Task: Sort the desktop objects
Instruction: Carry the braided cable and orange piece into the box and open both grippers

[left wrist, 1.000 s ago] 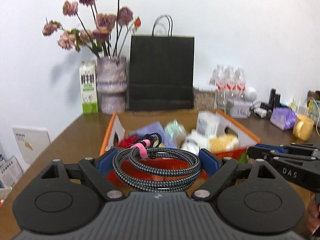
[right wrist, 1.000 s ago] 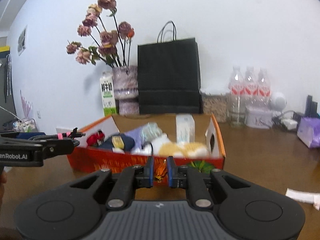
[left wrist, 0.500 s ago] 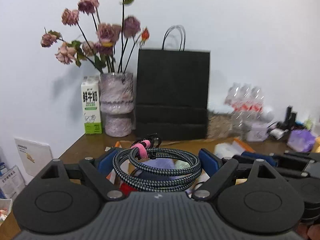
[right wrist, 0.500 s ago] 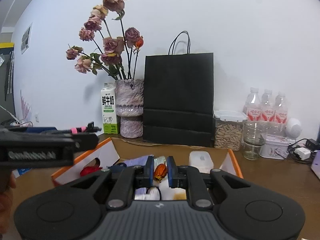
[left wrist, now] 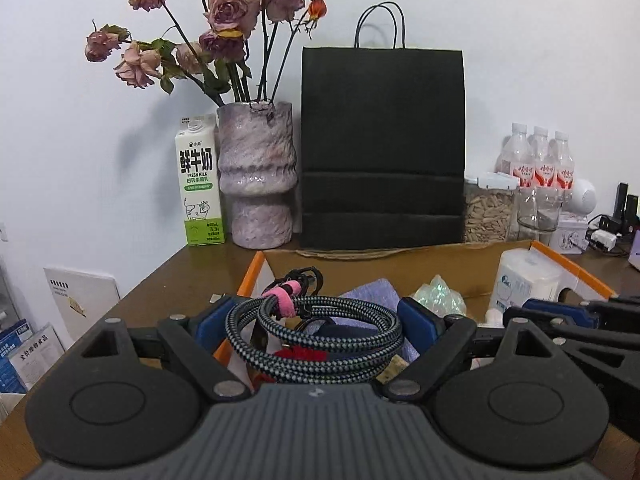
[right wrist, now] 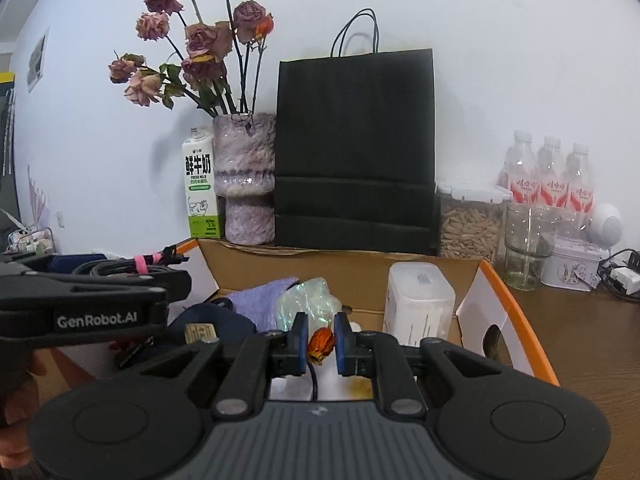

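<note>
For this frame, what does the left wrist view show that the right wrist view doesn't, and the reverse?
Only the left wrist view shows the whole coiled braided cable gripped between the left gripper fingers, plus a white booklet off the table's left edge. Only the right wrist view shows the small orange dried flower held in the right gripper and the box's cut-out handle hole. Both show the orange-edged cardboard box, black paper bag, vase and milk carton.

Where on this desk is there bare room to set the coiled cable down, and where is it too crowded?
Bare wood shows left of the orange box, in front of the milk carton, and right of the box below the glass jar. The box interior and the back row, from vase to water bottles, are crowded.
</note>
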`<state>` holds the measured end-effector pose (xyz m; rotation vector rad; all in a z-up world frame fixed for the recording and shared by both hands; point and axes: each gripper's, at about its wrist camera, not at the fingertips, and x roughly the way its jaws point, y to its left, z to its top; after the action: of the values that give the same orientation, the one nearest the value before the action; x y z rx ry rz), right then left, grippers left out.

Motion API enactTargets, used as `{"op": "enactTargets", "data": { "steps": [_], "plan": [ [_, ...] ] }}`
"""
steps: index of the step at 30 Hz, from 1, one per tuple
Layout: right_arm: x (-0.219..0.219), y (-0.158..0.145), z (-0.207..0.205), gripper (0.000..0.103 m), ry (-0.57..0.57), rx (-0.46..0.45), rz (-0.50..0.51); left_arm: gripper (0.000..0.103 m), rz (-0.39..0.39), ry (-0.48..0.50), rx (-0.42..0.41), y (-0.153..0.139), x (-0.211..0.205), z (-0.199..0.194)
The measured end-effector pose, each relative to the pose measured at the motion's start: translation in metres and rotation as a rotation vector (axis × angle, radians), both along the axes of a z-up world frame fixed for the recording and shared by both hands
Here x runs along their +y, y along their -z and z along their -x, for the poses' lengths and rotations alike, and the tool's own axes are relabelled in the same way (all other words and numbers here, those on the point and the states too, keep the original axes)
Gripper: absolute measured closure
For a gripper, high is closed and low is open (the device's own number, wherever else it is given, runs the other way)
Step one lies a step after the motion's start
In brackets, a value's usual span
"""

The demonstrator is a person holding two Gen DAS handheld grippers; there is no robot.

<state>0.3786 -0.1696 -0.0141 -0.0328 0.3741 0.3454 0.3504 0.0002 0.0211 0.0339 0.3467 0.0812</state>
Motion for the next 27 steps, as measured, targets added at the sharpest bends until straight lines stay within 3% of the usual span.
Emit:
{"op": "enactTargets", "data": {
  "steps": [8, 9, 10, 12, 15, 27],
  "plan": [
    [-0.002, 0.0, 0.005, 0.089, 0.027, -0.003, 0.007, 0.013, -0.036, 0.016, -0.04, 0.004, -0.007, 0.005],
    [-0.003, -0.001, 0.006, 0.077, 0.034, -0.005, -0.001, 0.013, -0.033, 0.017, -0.055, 0.003, -0.007, 0.008],
    [-0.004, -0.002, 0.007, 0.051, 0.04, -0.006, -0.01, 0.011, -0.028, 0.018, -0.074, 0.002, -0.006, 0.01],
    [-0.009, -0.004, 0.01, 0.024, 0.074, -0.028, -0.028, 0.0, -0.035, -0.025, -0.115, -0.001, -0.005, 0.015],
    [-0.017, -0.009, 0.014, 0.003, 0.091, -0.058, -0.061, 0.0, -0.012, -0.02, -0.145, -0.004, 0.0, 0.021],
    [-0.014, -0.01, 0.022, 0.0, 0.081, -0.077, -0.056, 0.0, -0.024, -0.033, -0.149, -0.005, -0.001, 0.024]
  ]
}}
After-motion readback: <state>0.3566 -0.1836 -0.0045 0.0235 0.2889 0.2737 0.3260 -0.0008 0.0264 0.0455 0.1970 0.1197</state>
